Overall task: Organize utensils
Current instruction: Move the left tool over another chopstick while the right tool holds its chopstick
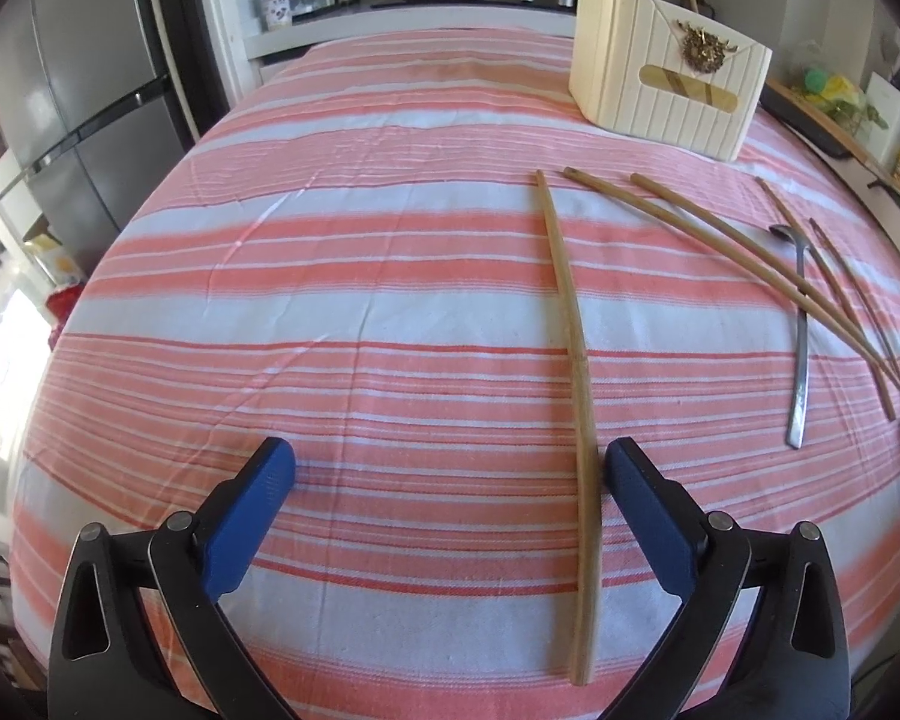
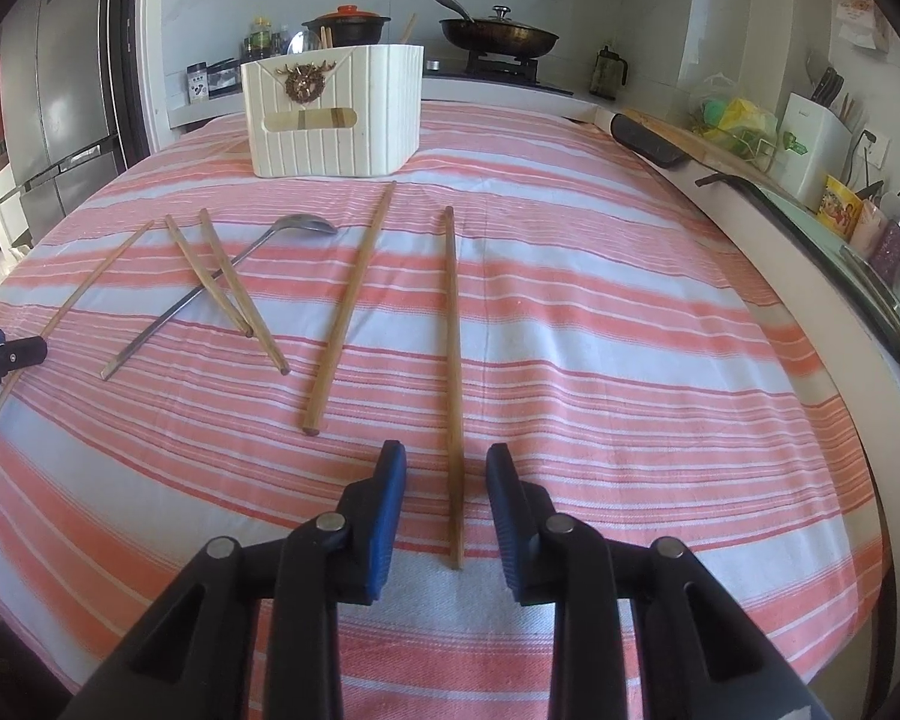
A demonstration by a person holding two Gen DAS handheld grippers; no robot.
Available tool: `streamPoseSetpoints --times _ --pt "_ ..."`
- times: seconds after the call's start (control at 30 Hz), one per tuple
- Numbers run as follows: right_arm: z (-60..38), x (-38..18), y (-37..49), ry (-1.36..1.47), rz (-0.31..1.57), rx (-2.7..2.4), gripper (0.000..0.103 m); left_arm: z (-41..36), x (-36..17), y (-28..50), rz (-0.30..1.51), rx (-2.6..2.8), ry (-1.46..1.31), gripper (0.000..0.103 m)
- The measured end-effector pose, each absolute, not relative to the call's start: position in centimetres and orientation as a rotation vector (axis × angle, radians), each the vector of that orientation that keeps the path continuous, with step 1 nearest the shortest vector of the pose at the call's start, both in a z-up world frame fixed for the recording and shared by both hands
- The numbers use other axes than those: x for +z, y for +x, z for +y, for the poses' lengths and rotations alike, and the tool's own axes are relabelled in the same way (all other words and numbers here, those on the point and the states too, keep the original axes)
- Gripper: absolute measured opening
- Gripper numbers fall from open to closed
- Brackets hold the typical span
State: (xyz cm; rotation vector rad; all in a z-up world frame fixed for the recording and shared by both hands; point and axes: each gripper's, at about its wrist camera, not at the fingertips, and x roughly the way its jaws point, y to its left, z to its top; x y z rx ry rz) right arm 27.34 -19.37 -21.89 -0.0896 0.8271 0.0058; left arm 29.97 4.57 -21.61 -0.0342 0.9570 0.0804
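Note:
Several wooden chopsticks and a metal spoon (image 2: 234, 282) lie on the striped tablecloth (image 1: 330, 312). My left gripper (image 1: 450, 468) is open; one chopstick (image 1: 576, 396) lies between its fingers, close to the right fingertip (image 1: 627, 468). My right gripper (image 2: 447, 468) is open around the near end of another chopstick (image 2: 452, 372), not touching it. A crossed pair (image 2: 228, 288) lies over the spoon, which also shows in the left wrist view (image 1: 799, 330). A cream holder box (image 2: 330, 114) stands at the back and also shows in the left wrist view (image 1: 666, 90).
A fridge (image 1: 72, 108) stands at the left. Behind the table is a stove with a pot (image 2: 345, 27) and a wok (image 2: 498, 36). A counter with a knife block (image 2: 816, 144) and packets runs along the right. The left gripper's edge (image 2: 0, 354) shows at far left.

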Motion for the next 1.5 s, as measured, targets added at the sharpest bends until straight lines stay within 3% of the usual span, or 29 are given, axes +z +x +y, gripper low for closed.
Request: streamPoseSetpoints --times 1.17,1.5 --pt "-19.3 -21.8 27.4 -0.090 0.828 -0.007 0.029 5.3 -21.3 30.6 0.978 0.014 -0.005 0.103" --pt "-20.2 -21.1 28.8 -0.090 0.962 0.067 0.032 6.0 -21.0 32.4 1.087 -0.064 0.039 0.102"
